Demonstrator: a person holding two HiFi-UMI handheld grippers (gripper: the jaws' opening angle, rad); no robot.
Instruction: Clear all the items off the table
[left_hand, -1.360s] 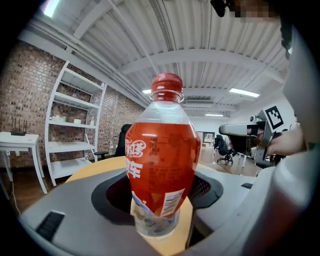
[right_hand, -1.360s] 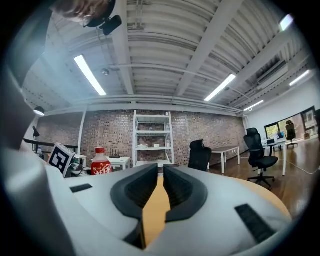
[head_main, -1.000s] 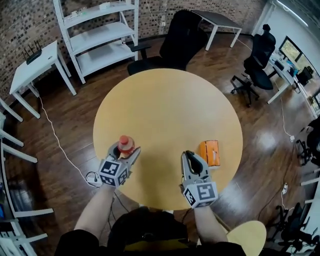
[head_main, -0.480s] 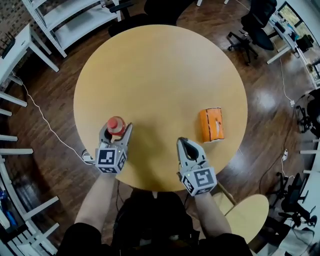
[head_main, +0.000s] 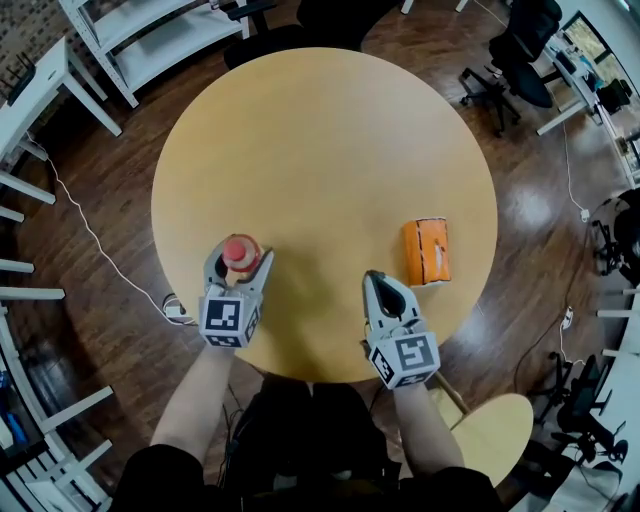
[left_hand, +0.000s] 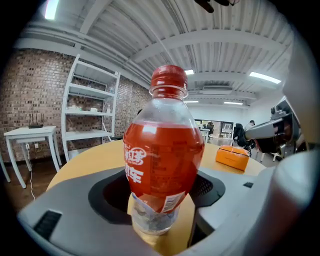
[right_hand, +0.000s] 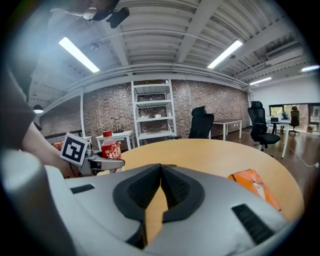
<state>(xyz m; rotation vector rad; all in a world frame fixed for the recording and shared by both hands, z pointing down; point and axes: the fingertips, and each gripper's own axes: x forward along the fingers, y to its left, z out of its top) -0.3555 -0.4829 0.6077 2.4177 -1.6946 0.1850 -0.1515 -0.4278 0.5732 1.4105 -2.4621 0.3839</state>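
Note:
A red drink bottle (head_main: 241, 252) with a red cap stands upright on the round wooden table (head_main: 330, 150), near its front left edge. My left gripper (head_main: 241, 256) reaches around the bottle (left_hand: 162, 150). Its jaws have just been opening and stand apart from the bottle's sides, so it is open. My right gripper (head_main: 378, 281) rests low near the front edge, shut with nothing between its jaws (right_hand: 161, 167). An orange packet (head_main: 425, 252) lies flat just right of and beyond it, also seen as the orange packet (right_hand: 255, 187) in the right gripper view.
A white shelf unit (head_main: 150, 30) and a white desk (head_main: 35, 80) stand beyond the table at the left. Black office chairs (head_main: 515, 45) stand at the back right. A round wooden seat (head_main: 490, 440) sits by my right side. A cable (head_main: 110, 270) runs along the floor.
Both grippers have sunk closer to the tabletop. The left jaws stand a little wider around the bottle. The head view has tipped further down.

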